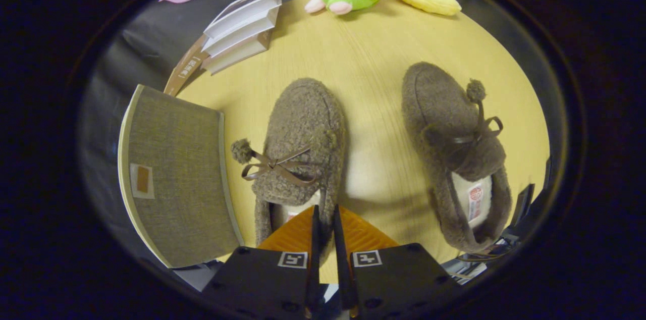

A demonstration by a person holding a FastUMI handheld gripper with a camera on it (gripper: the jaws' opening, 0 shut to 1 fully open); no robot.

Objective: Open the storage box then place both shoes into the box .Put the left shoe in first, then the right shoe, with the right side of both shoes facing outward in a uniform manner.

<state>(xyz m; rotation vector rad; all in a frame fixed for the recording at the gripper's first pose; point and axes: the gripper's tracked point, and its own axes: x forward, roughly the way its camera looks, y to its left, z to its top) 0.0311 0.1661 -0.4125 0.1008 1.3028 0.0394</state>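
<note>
The tool (325,219) points down, its two fingers (315,239) drawn nearly together, only a narrow gap between them.

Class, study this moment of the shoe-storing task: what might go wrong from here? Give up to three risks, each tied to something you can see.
1. The gripper looks nearly closed on the heel edge of the nearer shoe; such a thin hold on soft fleece may slip once lifted.
2. The storage box beside that shoe looks closed, so lifting a shoe now would skip the opening step.
3. The other shoe lies angled differently, so matching their facing could fail.
</note>
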